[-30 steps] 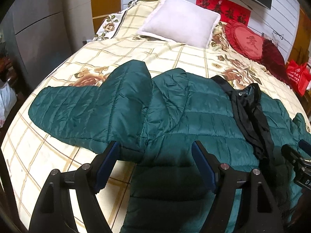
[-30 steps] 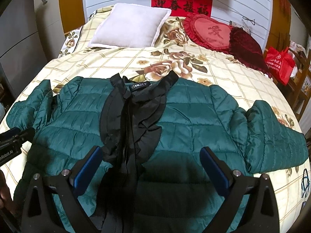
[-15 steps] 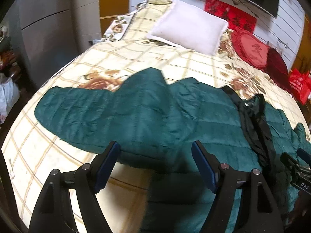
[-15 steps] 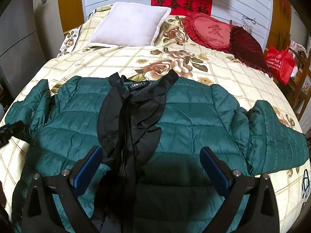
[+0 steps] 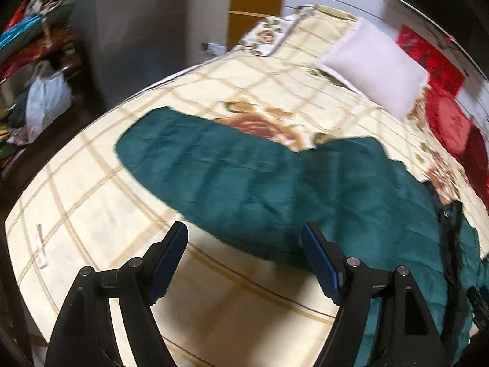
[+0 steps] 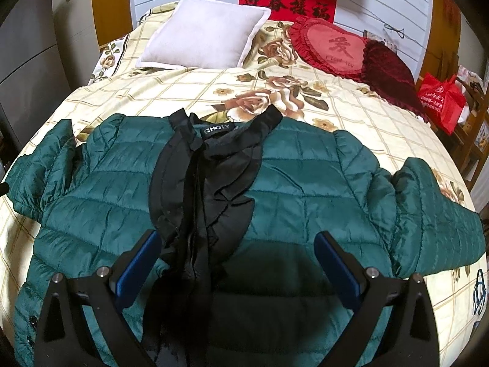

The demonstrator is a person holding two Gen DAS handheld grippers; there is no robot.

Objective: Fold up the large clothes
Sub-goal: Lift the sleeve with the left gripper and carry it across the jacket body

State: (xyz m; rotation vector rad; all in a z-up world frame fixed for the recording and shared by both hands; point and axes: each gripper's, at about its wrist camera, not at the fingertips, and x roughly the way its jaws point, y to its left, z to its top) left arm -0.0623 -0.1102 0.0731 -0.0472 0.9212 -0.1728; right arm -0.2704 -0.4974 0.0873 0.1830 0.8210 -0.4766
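Observation:
A dark green quilted jacket (image 6: 305,189) lies spread face up on the bed, its black lining and collar (image 6: 214,165) running down the middle. Its left sleeve (image 5: 214,165) stretches out flat toward the bed's left side; its right sleeve (image 6: 440,214) lies bent at the right. My left gripper (image 5: 244,244) hovers open over the lower edge of the left sleeve, nothing between its blue pads. My right gripper (image 6: 238,247) stands open above the jacket's chest, beside the black lining, holding nothing.
The bed has a cream checked, flowered cover (image 6: 351,104). A white pillow (image 6: 204,30) and red heart cushions (image 6: 339,49) lie at the head. A red bag (image 6: 440,101) sits to the right. Grey cabinets (image 5: 137,30) and bags (image 5: 45,101) stand left of the bed.
My left gripper has swung left from the jacket's body to over the outstretched left sleeve, rolling as it went. The right gripper has stayed put. The jacket has not moved.

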